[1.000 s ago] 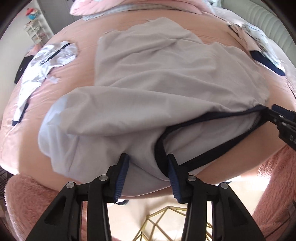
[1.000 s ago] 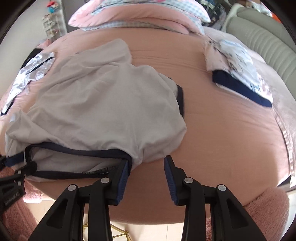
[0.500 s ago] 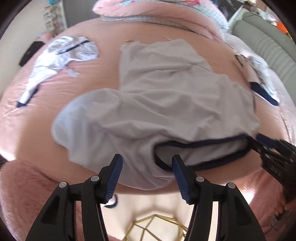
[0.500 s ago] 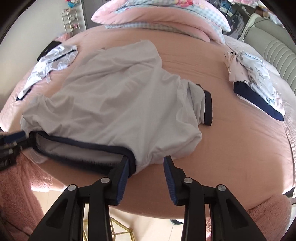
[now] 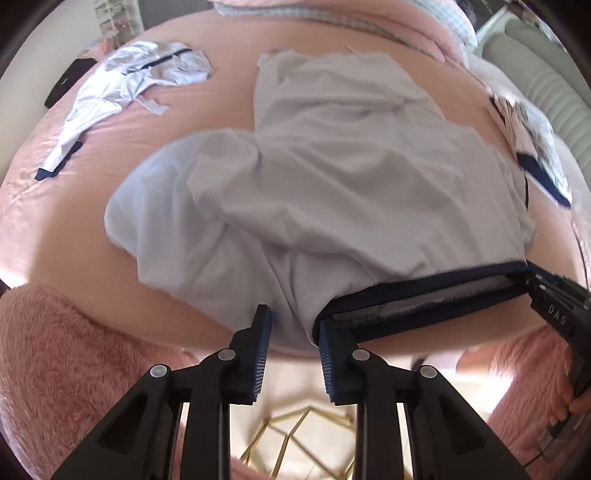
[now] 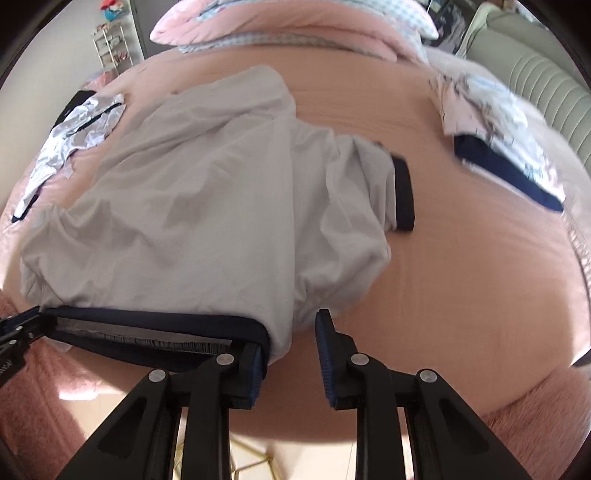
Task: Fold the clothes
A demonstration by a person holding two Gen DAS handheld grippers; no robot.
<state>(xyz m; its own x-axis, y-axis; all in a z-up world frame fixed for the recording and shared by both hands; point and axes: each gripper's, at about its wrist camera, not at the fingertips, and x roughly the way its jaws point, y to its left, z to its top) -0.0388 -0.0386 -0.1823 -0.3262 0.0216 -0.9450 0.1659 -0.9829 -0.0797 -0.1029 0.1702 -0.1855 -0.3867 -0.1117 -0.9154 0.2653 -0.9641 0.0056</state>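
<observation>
Pink bedsheet (image 5: 229, 92) carries a pale grey garment with navy waistband (image 5: 332, 192). Left gripper (image 5: 293, 347) and right gripper (image 6: 291, 345) have just been closing, part-open, cloth between the jaws. Whether the pads pinch the stretched waistband yet is unclear, but the garment seems nearly ready to lift.

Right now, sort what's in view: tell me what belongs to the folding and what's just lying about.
In the job:
grey garment
its navy waistband
left gripper
right gripper

Lying about:
white garment
patterned clothes
pillows
pink bedsheet
</observation>
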